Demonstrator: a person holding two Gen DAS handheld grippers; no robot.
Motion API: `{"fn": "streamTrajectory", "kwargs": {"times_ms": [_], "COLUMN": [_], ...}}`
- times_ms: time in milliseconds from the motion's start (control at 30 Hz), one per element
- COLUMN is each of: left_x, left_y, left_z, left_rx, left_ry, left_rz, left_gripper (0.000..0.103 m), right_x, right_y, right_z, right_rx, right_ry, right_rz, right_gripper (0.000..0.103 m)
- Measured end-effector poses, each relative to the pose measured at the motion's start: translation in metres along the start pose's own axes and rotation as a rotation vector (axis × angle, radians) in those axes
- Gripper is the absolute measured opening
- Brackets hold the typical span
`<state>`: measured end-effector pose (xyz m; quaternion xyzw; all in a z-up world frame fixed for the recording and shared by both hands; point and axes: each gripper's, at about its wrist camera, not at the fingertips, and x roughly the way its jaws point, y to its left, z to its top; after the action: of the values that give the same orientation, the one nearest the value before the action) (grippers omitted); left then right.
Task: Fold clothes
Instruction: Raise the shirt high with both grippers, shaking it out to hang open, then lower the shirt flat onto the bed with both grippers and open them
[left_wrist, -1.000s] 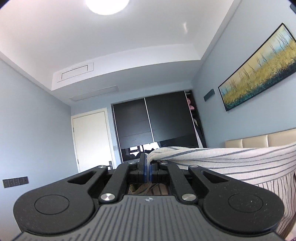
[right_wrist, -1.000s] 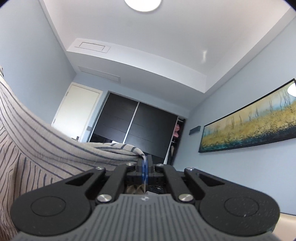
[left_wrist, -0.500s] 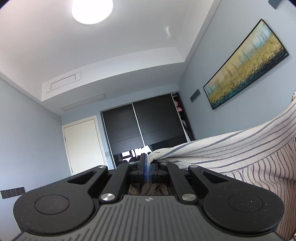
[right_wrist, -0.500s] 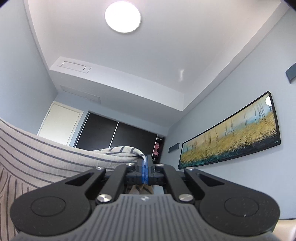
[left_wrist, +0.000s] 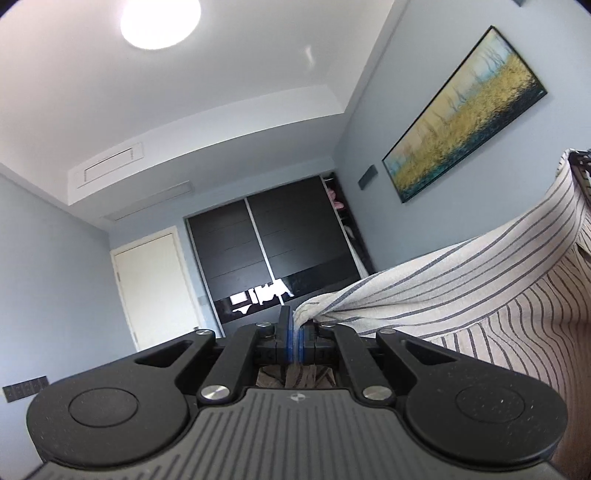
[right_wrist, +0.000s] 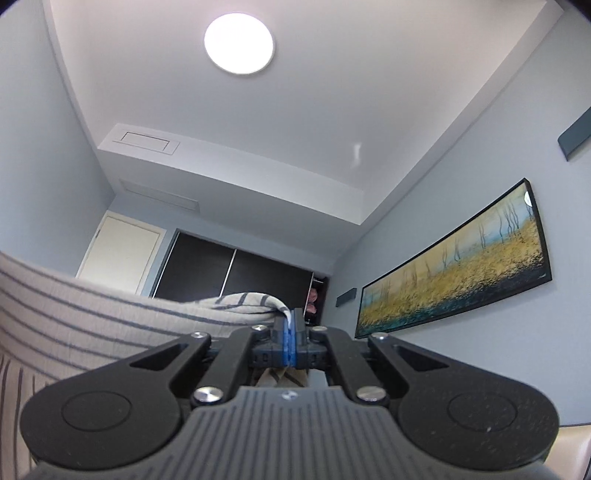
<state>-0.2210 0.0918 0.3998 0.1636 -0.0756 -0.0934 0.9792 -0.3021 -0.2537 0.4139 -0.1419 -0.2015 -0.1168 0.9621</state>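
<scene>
A cream garment with thin grey-blue stripes (left_wrist: 461, 280) hangs stretched between both grippers. My left gripper (left_wrist: 294, 325) is shut on one corner of it, and the cloth runs off to the right and up toward the other gripper's dark body (left_wrist: 581, 166) at the frame edge. In the right wrist view my right gripper (right_wrist: 290, 325) is shut on the opposite corner, with the striped garment (right_wrist: 92, 310) sweeping away to the left. Below both grippers the cloth hangs out of sight.
Both cameras look up across a bedroom: a dark sliding wardrobe (left_wrist: 280, 251), a white door (left_wrist: 155, 291), a long landscape painting (right_wrist: 454, 266) on the right wall, a round ceiling lamp (right_wrist: 239, 43). A beige surface (right_wrist: 572, 454) shows at the lower right.
Both grippers have travelled sideways with the garment held; the left view rolled and sank so the headboard left the picture and the cloth's far end rose. The right view tilted upward toward the ceiling.
</scene>
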Motion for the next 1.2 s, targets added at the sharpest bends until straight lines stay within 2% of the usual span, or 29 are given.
{"fn": "streamTrajectory", "kwargs": {"times_ms": [133,233,400,567,733,900,1067,1200], "left_x": [-0.015,-0.026,0.002,0.065,0.146,0.229,0.319,0.385], "left_y": [0.01,0.001,-0.007,-0.01,-0.008,-0.007,-0.011,-0.021], "left_z": [-0.01,-0.014,-0.022,-0.048,-0.09,-0.132,-0.181,-0.234], "left_rx": [-0.026,0.023,0.073,0.066,0.064,0.073,0.09,0.123], "left_ry": [-0.001,-0.002,0.071,0.182,0.307,0.38,0.483,0.585], "left_rz": [0.035,0.05,0.046,-0.012,-0.062,-0.07,-0.075,-0.11], "left_gripper": [0.001,0.001,0.001,0.001,0.001,0.001,0.001,0.001], "right_x": [-0.012,-0.022,-0.001,0.045,0.102,0.167,0.242,0.297], "right_y": [0.004,0.007,0.014,0.028,0.047,0.067,0.094,0.12], "right_z": [-0.004,-0.007,-0.028,-0.074,-0.138,-0.196,-0.256,-0.324], "right_rx": [0.01,0.002,-0.002,0.008,-0.004,-0.049,-0.105,-0.159], "right_ry": [0.007,0.012,0.081,0.222,0.38,0.47,0.569,0.682], "right_rz": [0.028,0.037,0.058,0.083,0.098,0.084,0.086,0.097], "right_gripper": [0.001,0.001,0.001,0.001,0.001,0.001,0.001,0.001]}}
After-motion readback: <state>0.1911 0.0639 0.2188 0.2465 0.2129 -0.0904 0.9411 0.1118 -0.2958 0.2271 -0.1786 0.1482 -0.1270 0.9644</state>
